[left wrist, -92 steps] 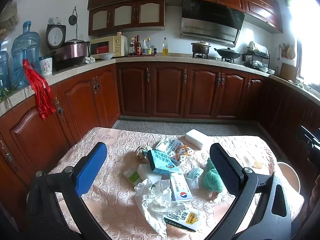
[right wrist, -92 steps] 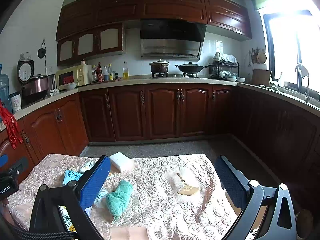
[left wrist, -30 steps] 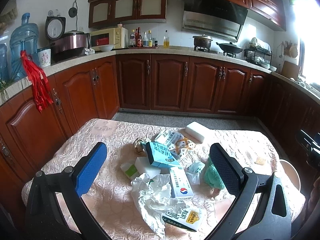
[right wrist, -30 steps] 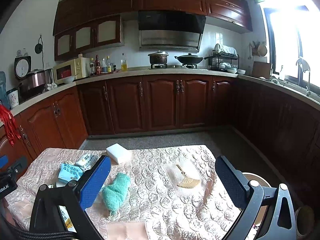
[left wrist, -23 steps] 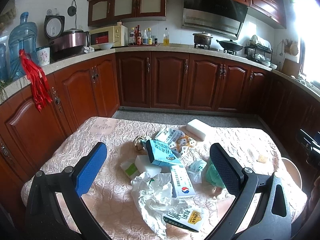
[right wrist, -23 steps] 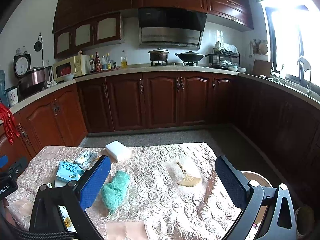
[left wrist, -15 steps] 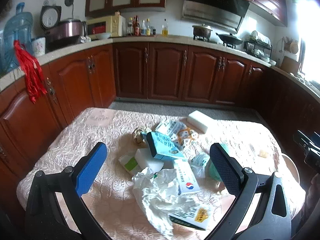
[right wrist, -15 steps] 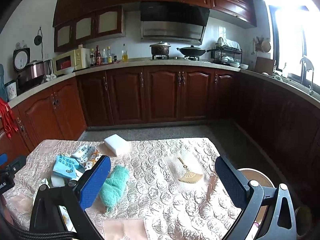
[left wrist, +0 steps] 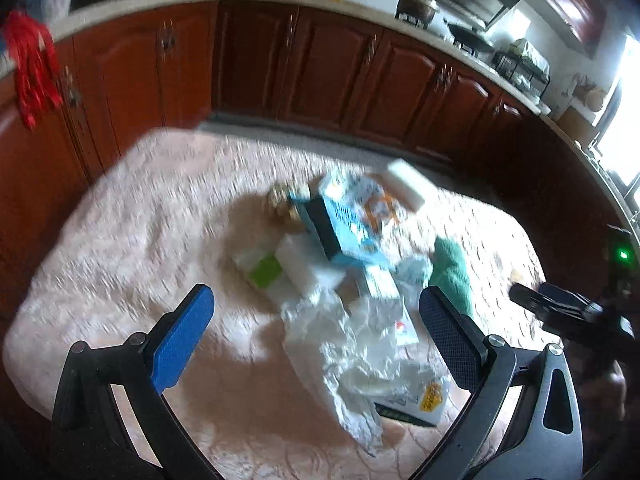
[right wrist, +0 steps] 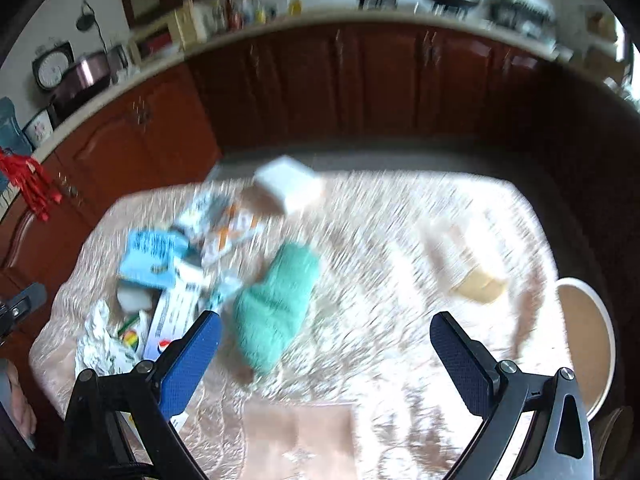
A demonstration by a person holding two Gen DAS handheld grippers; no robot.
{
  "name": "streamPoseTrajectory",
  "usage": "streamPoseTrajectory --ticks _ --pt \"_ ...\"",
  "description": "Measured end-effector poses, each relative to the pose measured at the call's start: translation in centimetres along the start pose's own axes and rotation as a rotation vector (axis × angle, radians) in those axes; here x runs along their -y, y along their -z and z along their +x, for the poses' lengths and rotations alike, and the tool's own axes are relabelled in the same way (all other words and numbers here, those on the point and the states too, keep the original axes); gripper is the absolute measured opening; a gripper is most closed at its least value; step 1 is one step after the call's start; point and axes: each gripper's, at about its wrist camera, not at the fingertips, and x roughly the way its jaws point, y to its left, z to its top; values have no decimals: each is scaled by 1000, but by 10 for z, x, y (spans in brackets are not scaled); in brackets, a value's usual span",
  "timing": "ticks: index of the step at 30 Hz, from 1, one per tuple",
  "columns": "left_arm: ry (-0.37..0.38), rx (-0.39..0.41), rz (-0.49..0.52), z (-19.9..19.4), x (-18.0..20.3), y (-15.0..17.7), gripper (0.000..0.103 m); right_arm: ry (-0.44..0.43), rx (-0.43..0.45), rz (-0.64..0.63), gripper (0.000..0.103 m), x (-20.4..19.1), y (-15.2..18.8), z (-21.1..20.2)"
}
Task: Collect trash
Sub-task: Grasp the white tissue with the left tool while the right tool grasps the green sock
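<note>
A heap of trash lies on the pink-clothed table [left wrist: 132, 216]: crumpled white paper [left wrist: 352, 344], a blue carton [left wrist: 340, 228], a white box with a red-blue logo [left wrist: 394, 312] and a green-labelled packet [left wrist: 262, 274]. My left gripper [left wrist: 316, 344] is open and empty above the crumpled paper. My right gripper [right wrist: 326, 348] is open and empty, just right of a green cloth [right wrist: 280, 300]. The heap also shows in the right wrist view, with the blue carton [right wrist: 150, 260] at the left. Both views are motion-blurred.
A white sponge block [right wrist: 290, 184] lies at the table's far side. A small straw fan [right wrist: 478, 286] lies at the right. A round pale bin [right wrist: 588, 344] stands beside the table's right edge. Dark wood cabinets [left wrist: 320, 68] surround the table.
Both grippers have tilted down and moved forward over the table, so the trash heap and green cloth now look nearer. Both stay open. Nothing on the table has moved.
</note>
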Motion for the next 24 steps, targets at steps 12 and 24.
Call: streamPoseTrajectory --ticks 12,24 --pt "-29 -136 144 43 23 24 69 -127 -180 50 97 -10 -14 80" --pt "-70 -130 212 40 34 25 19 -282 -229 133 54 -6 -11 94"
